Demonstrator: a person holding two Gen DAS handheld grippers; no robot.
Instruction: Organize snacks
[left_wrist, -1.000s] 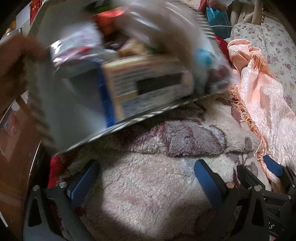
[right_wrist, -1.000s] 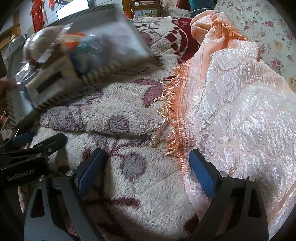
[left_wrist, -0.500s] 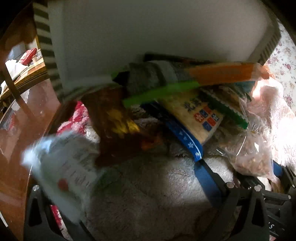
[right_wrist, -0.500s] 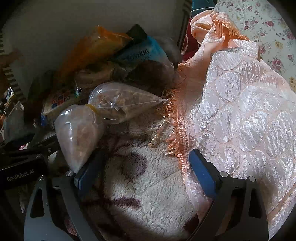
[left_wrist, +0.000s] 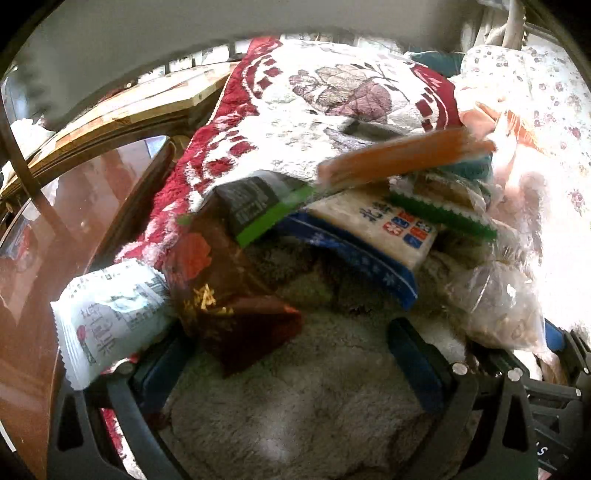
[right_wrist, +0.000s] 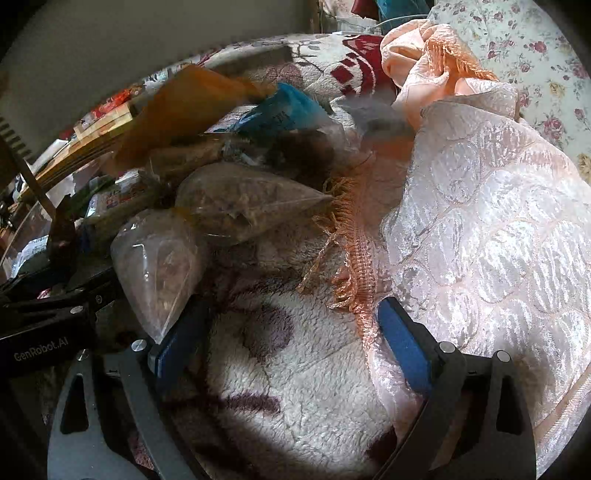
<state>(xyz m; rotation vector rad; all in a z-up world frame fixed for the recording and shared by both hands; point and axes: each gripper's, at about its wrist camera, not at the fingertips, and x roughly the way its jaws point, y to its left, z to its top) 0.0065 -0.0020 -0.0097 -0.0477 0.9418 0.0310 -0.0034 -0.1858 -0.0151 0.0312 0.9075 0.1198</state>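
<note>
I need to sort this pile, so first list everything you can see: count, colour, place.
Snack packet: one, pale blue-white, left edge of pile.
Snack bag: one, dark brown-red, beside it.
Cracker pack: one, cream with blue edge, centre.
Orange packet: one, blurred, on top.
Clear bags: two, brownish contents, pile's right side.
Fleece blanket: one, white-purple, underneath.
Pink cover: one, right.
Left claw: open, empty.
Right claw: open, empty.
</note>
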